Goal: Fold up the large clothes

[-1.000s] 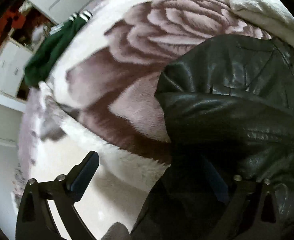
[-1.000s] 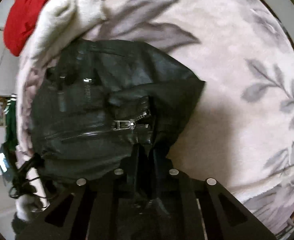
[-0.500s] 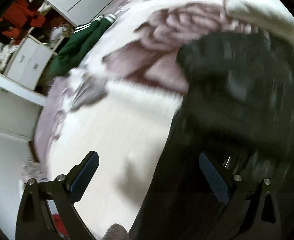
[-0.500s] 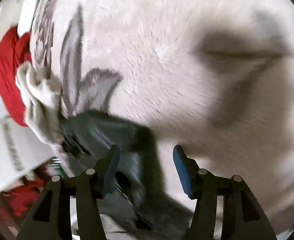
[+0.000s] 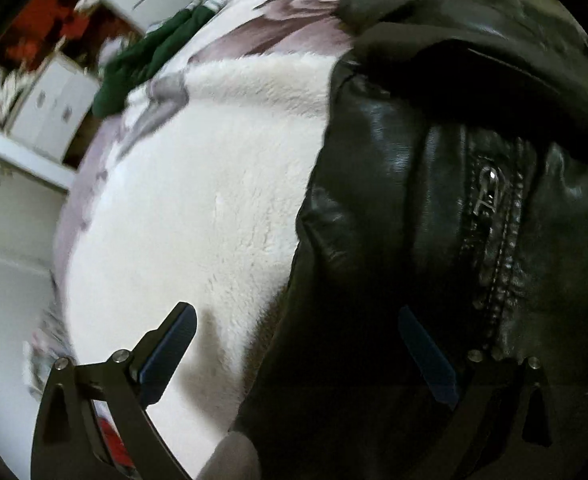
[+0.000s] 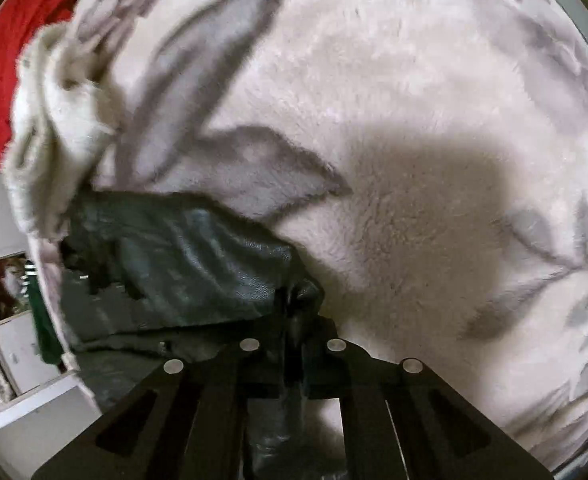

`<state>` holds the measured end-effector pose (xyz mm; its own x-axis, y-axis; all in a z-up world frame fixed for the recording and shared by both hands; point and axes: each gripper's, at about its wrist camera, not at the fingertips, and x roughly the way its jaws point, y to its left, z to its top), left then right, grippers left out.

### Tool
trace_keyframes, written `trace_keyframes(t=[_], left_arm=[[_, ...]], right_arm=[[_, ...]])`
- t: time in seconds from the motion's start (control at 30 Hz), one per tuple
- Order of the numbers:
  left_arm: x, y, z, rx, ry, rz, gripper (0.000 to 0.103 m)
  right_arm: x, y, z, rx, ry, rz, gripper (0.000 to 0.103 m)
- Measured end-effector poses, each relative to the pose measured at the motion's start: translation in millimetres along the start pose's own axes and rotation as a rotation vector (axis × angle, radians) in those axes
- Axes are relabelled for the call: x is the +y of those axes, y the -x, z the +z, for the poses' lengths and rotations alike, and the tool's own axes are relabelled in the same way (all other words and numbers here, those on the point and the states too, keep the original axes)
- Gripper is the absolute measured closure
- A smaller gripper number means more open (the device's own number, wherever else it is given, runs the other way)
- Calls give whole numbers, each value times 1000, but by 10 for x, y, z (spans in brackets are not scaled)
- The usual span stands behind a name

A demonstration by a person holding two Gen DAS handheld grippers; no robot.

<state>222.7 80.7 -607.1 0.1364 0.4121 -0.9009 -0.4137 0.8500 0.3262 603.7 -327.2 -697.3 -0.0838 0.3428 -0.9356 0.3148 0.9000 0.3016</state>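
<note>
At lower left of the left wrist view, the left gripper [image 5: 294, 354] stands wide, straddling the edge of the crumpled black leather jacket [image 5: 434, 208] on the fluffy floral blanket [image 5: 198, 184]. Lower centre of the right view, the right gripper [image 6: 294, 312] pinches the jacket's corner. Folding looks barely begun.

Fluffy floral blanket [image 6: 414, 80] w/ red cloth [image 6: 10, 60], green garment [image 5: 150, 56] at edge, white cabinet [image 5: 50, 108] beyond.

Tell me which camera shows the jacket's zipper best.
The left wrist view. The zipper on the black jacket is close and sharp there, pull and teeth visible. In the right wrist view the jacket shows only blurred leather; no zipper can be made out.
</note>
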Motion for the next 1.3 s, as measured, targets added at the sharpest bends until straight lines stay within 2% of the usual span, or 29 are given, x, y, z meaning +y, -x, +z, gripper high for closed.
trace_keyframes(t=[0.07,0.1,0.17,0.2,0.23,0.27,0.33,0.43,0.47,0.5,0.53,0.57,0.63,0.67,0.77,0.87,0.97,1.07,1.17,1.3], left_arm=[[89,-53,26,22,42,-59,0],[131,-72,35,38,53,-89,0],[207,-80,84,75,45,-132,0],[248,-66,90,86,51,-145,0],[278,-32,76,90,57,-147,0],[291,7,65,89,57,-136,0],[292,95,12,70,33,-98,0],[212,292,-136,33,-49,-58,0],[189,367,-197,22,-74,-47,0],[179,437,-247,10,-98,-42,0],[181,495,-291,-2,-119,-44,0],[188,547,-324,-11,-135,-50,0],[162,655,-424,-31,-168,-62,0],[135,697,-459,-42,-186,-63,0],[-8,845,-553,-67,-239,-71,0],[-196,1056,-629,-45,-251,-142,0],[-477,1266,-696,-14,-259,-217,0],[-884,1464,-810,31,-260,-296,0],[-1345,1635,-982,73,-267,-337,0],[-1968,1718,-1222,137,-252,-333,0]], right_arm=[[-7,-29,-76,24,51,-6,96],[-22,35,-116,26,50,-1,89],[-125,218,-303,55,19,67,72],[-188,326,-408,42,4,87,53],[-257,464,-571,19,-5,91,44],[-283,559,-769,6,-5,87,44],[-239,558,-1164,58,31,71,44],[-57,301,-1680,110,155,-4,45],[-37,147,-1832,118,188,-61,47],[-28,61,-1893,116,195,-116,61],[-71,-48,-1983,119,188,-193,66],[-212,-185,-2098,142,151,-238,66],[-439,-293,-2221,160,82,-225,56],[-530,-309,-2286,161,59,-211,55],[-437,-183,-2349,178,109,-226,55],[-449,203,-2402,170,138,-187,50],[-468,591,-2449,116,199,-245,50],[-582,949,-2438,78,253,-266,50],[-950,1237,-2254,80,252,-237,48],[-1258,1272,-1856,86,243,-176,40]])
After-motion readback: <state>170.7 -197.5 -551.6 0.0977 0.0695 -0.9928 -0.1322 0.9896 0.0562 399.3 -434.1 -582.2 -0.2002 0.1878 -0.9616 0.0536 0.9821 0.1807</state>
